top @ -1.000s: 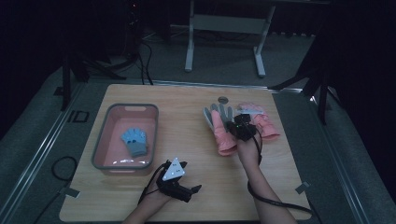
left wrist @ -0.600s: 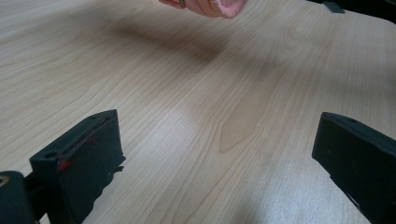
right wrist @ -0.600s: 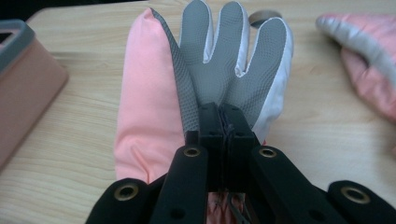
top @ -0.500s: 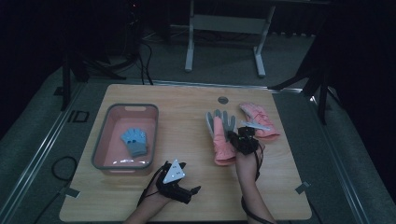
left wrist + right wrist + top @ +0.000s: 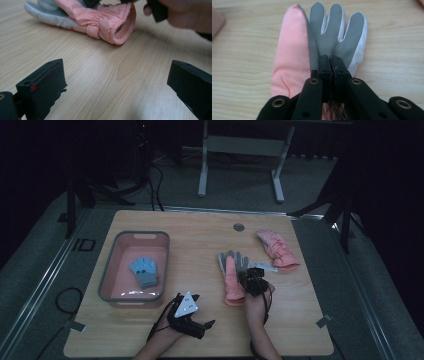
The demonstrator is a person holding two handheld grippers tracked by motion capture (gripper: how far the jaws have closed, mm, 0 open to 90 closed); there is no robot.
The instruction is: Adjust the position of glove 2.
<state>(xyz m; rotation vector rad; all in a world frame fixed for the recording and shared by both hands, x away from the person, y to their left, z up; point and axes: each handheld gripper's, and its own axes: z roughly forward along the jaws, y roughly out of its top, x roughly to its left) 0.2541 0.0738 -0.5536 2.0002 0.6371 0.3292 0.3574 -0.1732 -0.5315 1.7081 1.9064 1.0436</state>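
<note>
Right gripper (image 5: 248, 278) pinched shut on the glove (image 5: 233, 276), pink and grey, flat on the table (image 5: 200, 230) mid-right. Left gripper (image 5: 197, 326) wide apart, holding nothing, resting near the front edge, aimed at the glove's cuff.

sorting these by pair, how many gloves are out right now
3: a blue glove in the pink bin, a pink-and-grey glove at the right gripper, another pink glove farther right.
</note>
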